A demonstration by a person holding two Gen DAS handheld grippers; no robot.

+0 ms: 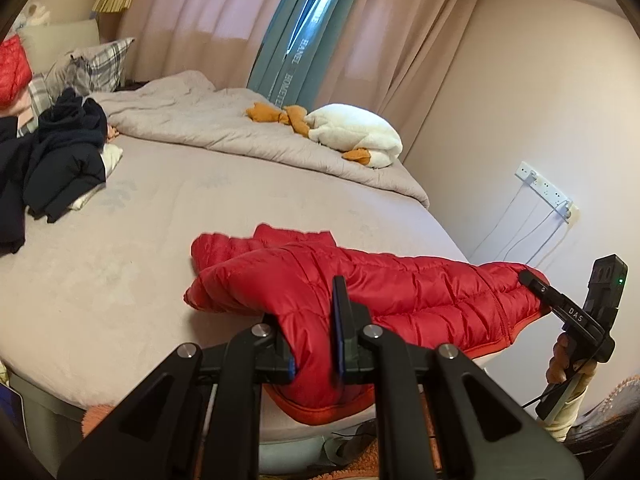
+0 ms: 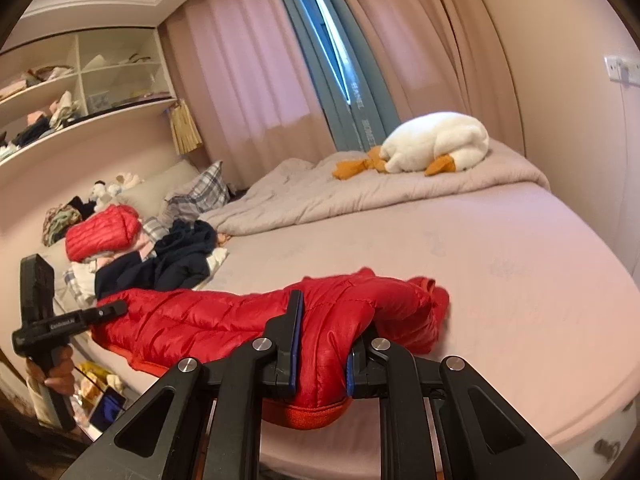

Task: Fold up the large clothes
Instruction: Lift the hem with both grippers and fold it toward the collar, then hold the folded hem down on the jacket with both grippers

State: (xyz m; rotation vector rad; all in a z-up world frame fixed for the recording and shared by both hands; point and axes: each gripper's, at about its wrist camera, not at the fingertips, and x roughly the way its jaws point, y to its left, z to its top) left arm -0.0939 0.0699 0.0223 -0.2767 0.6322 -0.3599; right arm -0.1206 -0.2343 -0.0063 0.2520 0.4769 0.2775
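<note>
A red quilted puffer jacket lies along the near edge of the bed, with its orange-trimmed hem hanging over the side. My left gripper is shut on the jacket's hem at one end. My right gripper is shut on the jacket at the other end. Each gripper shows in the other's view, the right gripper at the jacket's right end and the left gripper at its left end.
The bed has a grey sheet and a crumpled grey duvet at the back. A white plush goose lies on the duvet. Dark clothes and another red jacket are piled by the pillows. A power strip hangs on the right wall.
</note>
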